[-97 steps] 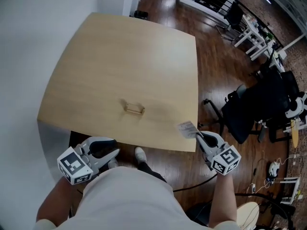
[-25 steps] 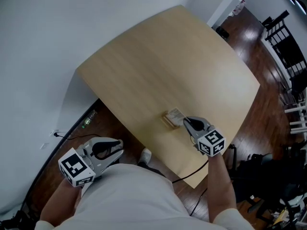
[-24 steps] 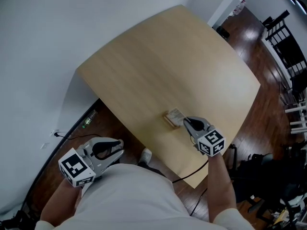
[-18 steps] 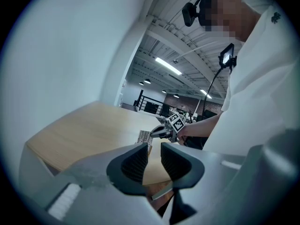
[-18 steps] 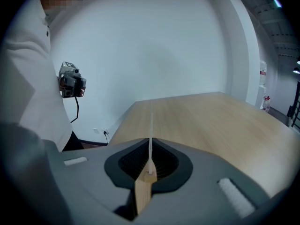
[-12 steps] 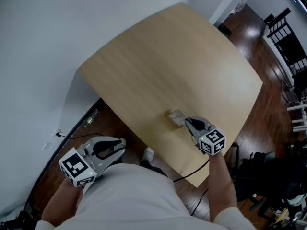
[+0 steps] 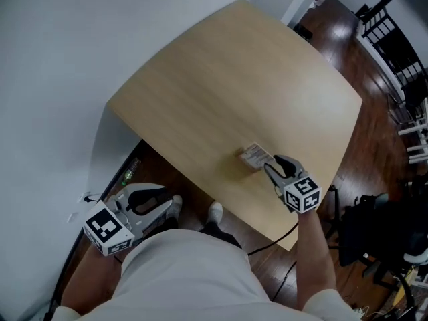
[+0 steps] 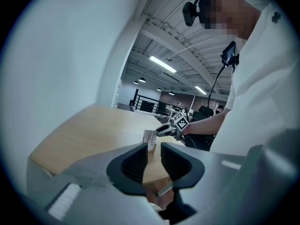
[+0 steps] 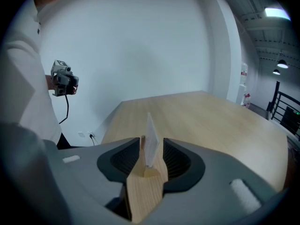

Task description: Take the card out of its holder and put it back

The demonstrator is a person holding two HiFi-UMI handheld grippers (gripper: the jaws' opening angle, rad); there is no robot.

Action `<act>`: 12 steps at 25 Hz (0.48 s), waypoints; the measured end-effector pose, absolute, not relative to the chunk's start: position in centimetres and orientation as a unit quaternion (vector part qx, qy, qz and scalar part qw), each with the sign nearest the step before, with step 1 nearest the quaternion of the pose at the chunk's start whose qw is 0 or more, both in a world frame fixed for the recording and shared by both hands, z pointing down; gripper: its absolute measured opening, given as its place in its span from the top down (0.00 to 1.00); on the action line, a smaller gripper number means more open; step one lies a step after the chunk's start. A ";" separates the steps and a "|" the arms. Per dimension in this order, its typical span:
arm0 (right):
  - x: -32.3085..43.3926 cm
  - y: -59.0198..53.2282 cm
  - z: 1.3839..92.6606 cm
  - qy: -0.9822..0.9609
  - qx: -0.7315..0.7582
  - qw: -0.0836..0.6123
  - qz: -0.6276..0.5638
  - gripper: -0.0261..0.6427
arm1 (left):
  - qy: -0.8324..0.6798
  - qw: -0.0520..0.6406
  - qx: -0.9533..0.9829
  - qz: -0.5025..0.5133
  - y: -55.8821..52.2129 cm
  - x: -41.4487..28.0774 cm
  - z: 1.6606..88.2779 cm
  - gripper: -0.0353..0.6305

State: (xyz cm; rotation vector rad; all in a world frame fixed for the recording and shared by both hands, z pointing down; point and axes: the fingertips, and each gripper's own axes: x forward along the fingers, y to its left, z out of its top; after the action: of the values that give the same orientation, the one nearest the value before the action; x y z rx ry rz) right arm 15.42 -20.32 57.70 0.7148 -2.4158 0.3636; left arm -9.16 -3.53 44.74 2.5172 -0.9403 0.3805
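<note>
1 pale wooden table [image 7: 200, 92] carries 1 card [image 9: 151, 142], standing upright in the slot of 1 small wooden holder [image 9: 151, 172] near the table edge closest to the person. There are 2 grippers. The right gripper [image 7: 273, 167] has just been opening its 2 jaws. They now stand apart on either side of the card without pressing it. The left gripper [image 8: 154, 150] hangs off the table, its 2 jaws slightly parted with nothing between them.

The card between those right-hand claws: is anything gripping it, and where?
Nothing is held. The right gripper's jaws have just been opening; the card stands in its holder between them, pads clear of it. The left gripper is open and empty.
</note>
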 end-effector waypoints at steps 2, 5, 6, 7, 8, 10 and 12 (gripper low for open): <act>16.2 -19.0 56.8 -0.897 0.299 0.297 0.136 0.72 | -0.336 0.204 0.909 0.138 -3.8 -11.1 44.1 0.81; 16.4 -15.7 54.0 -0.876 0.361 0.291 0.137 0.72 | -0.327 0.193 0.915 0.137 -4.1 -15.0 42.7 0.81; 16.2 -14.2 53.1 -0.868 0.379 0.288 0.137 0.72 | -0.321 0.191 0.917 0.137 -4.1 -16.1 42.5 0.81; 16.1 -12.7 52.4 -0.862 0.396 0.287 0.136 0.72 | -0.313 0.189 0.920 0.138 -4.1 -17.0 42.5 0.81; 15.9 -11.0 51.9 -0.856 0.409 0.286 0.136 0.72 | -0.303 0.188 0.924 0.140 -4.0 -17.6 42.7 0.81; 15.6 -7.4 50.9 -0.846 0.430 0.283 0.139 0.72 | -0.277 0.187 0.931 0.147 -3.9 -18.0 43.5 0.81; 15.1 -3.9 49.9 -0.839 0.445 0.279 0.143 0.72 | -0.250 0.182 0.938 0.158 -4.0 -17.6 44.3 0.81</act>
State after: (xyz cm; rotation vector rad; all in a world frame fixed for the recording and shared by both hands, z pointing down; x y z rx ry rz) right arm 15.14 -3.91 49.89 1.1935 -2.2509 0.3842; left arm -17.57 -3.96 44.27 2.6466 -0.7053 0.4454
